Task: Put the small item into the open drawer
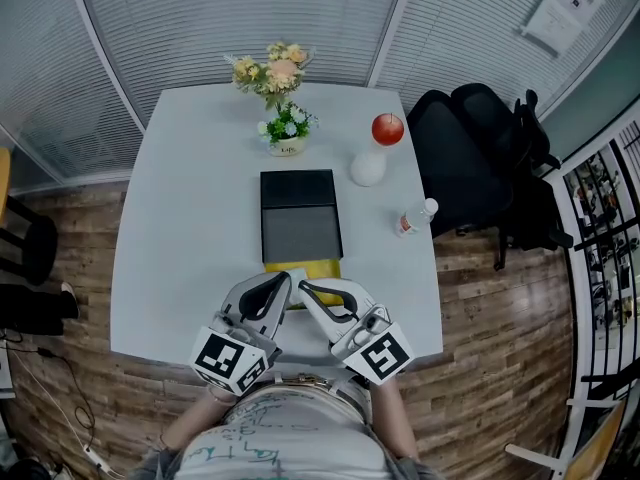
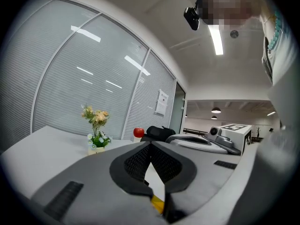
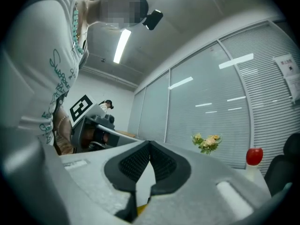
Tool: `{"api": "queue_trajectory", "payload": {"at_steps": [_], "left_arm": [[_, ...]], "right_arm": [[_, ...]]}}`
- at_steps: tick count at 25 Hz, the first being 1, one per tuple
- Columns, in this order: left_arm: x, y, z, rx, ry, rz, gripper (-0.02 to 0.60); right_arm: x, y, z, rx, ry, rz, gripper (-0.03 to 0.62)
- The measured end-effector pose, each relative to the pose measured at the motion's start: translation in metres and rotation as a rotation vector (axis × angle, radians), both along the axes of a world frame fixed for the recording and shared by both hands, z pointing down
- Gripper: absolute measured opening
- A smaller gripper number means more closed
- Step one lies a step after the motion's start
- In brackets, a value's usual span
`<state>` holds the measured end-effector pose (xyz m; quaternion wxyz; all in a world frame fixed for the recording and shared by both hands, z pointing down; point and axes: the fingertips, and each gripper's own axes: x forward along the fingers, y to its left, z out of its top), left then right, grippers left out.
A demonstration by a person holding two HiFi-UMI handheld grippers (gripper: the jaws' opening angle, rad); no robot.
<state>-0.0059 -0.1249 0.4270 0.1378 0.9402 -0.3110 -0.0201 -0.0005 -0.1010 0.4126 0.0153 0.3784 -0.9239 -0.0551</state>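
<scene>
Our left gripper (image 1: 287,280) and right gripper (image 1: 304,288) both have their jaws pressed together and hold nothing. If we descend without spreading them, we may shove the flat yellow item (image 1: 320,267) away from the open grey drawer (image 1: 300,233).

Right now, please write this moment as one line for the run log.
left gripper: shut, empty | right gripper: shut, empty | both: side by side above near edge of table | drawer box: mid-table, untouched
</scene>
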Motion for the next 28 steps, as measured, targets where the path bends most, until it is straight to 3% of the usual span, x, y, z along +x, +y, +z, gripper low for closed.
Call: {"api": "queue_trajectory", "payload": {"at_steps": [9, 28], "left_arm": [[-0.006, 0.003, 0.010, 0.007, -0.033, -0.021, -0.003], [-0.006, 0.005, 0.016, -0.005, -0.045, -0.001, -0.003]], "right_arm": [[-0.005, 0.000, 0.015, -0.067, 0.022, 0.017, 0.002], [-0.008, -0.001, 0.024, -0.080, 0.080, 0.003, 0.002]]}}
